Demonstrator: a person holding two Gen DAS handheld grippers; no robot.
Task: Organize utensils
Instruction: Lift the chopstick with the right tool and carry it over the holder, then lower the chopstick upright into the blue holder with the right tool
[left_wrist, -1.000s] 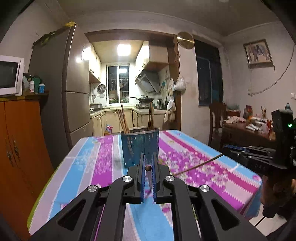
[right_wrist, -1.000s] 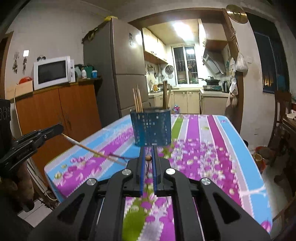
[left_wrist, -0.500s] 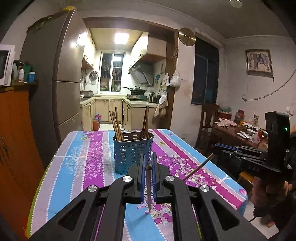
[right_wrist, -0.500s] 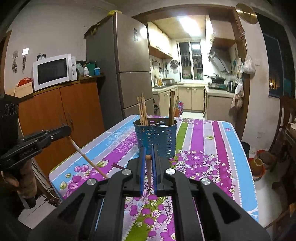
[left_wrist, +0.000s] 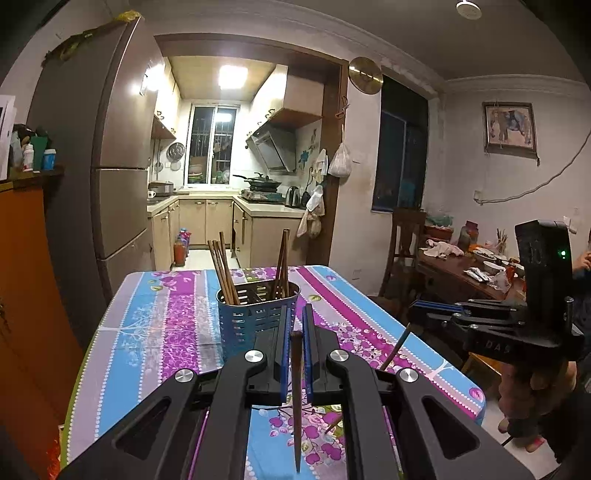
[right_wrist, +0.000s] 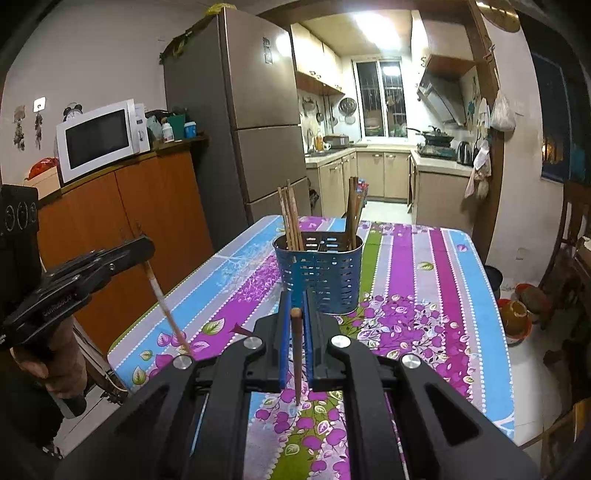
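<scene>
Left tongs: narrow, clamped on a dark brown chopstick. In the left wrist view this chopstick stands near vertical in the lower centre of the frame, its butt between the blue pads and its tip pointing down over the bench.

Right tongs: narrow, clamped on a second chopstick, also near vertical, tip down above the floral cloth in the lower centre of the right wrist view.

The blue perforated utensil holder stands upright on the bench directly beyond both sets of tongs, in the centre of each frame. Two bundles of chopsticks lean inside it, one at its left side and one at its right.

In the right wrist view the left tongs appear at the left edge with their chopstick slanting down toward the bench edge.
</scene>
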